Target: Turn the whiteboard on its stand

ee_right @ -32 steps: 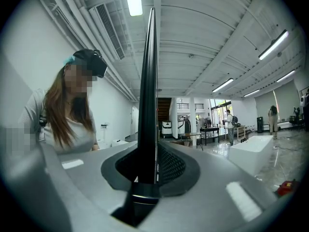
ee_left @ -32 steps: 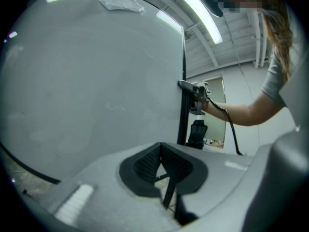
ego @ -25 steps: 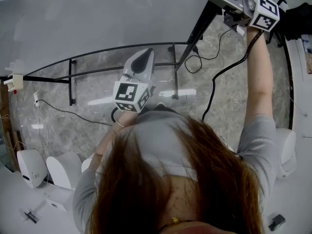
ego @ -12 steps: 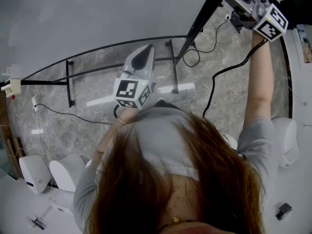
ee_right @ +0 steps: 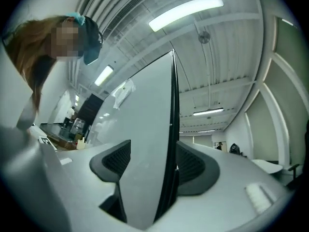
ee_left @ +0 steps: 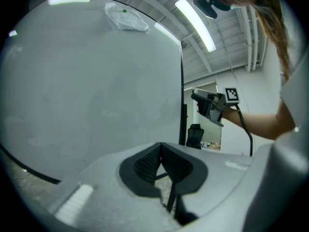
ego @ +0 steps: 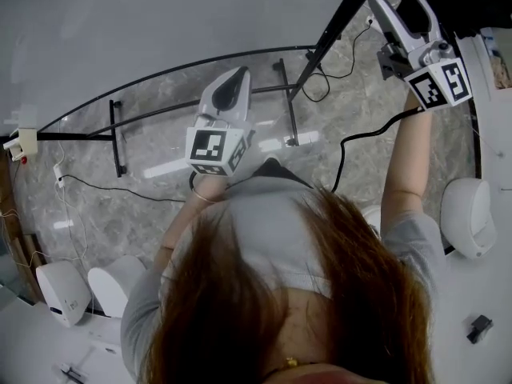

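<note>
Right gripper view: right gripper [ee_right: 153, 166] jaws stand wide, just easing in from their widest, straddling the black side edge of the whiteboard [ee_right: 145, 129] without evident pressure. Left gripper [ee_left: 161, 151] is closed on nothing, near the whiteboard's face. Judgement: the panel is stiff, broad and slick, likely sluggish on its stand [ego: 200, 112], so grip the framed edge, not the face.

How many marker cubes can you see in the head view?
2. One cube sits mid-frame, just ahead of the person's head; the other cube is at the upper right, beside the whiteboard's dark edge. None seems hidden.
</note>
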